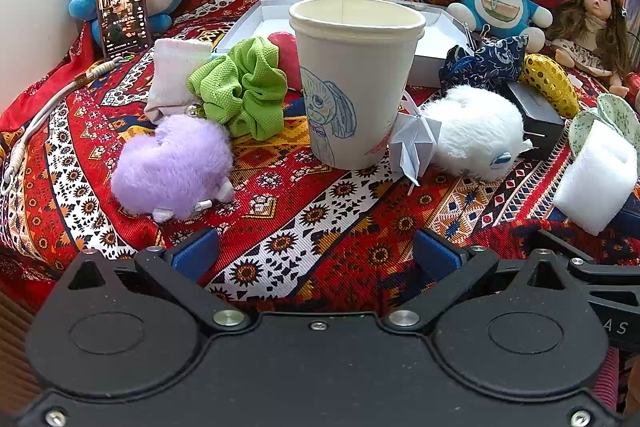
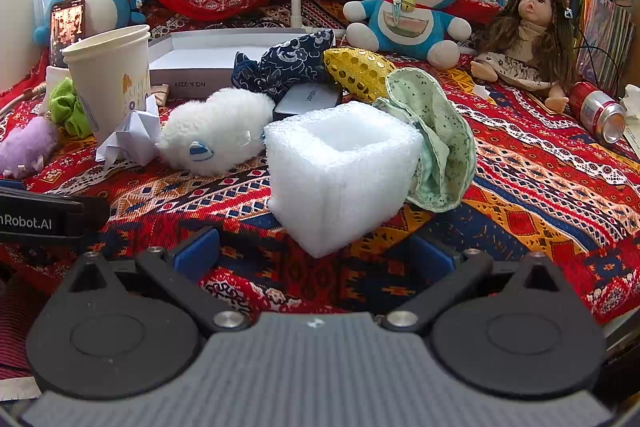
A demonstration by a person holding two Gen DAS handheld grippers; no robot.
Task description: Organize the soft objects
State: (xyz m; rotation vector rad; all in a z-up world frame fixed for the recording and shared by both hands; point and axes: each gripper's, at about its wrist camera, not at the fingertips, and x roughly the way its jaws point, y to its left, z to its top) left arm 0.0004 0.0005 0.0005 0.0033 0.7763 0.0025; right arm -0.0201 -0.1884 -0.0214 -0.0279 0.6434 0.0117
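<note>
Nothing grabbed yet. Left gripper (image 1: pixel 316 255) hangs low over the patterned cloth (image 1: pixel 288 223) with its fingers spread wide and nothing between them, pointed straight at the paper cup (image 1: pixel 354 79). Right gripper (image 2: pixel 316 253) is the same deal: fingers wide apart, empty, lined up on the white foam block (image 2: pixel 340 171), which sits just in front of it.

The soft stuff is scattered all over the worktop. A purple plush (image 1: pixel 176 167) lies left of the cup with a green scrunchie (image 1: pixel 242 89) just behind it, and a white plush (image 1: pixel 476 131) lies on the cup's right, touching a folded paper crane (image 1: pixel 416 143). A green dotted cloth (image 2: pixel 436 143) leans against the foam block's far side, and a navy pouch (image 2: pixel 288 65) and gold sequin thing (image 2: pixel 356 69) are piled behind that.

My guess is the white box (image 2: pixel 200 65) at the back is the drop-off — it's open and bare where I can see in. The foam looks like the easiest first grab for the right side, since it's closest and squishy enough to pinch.
</note>
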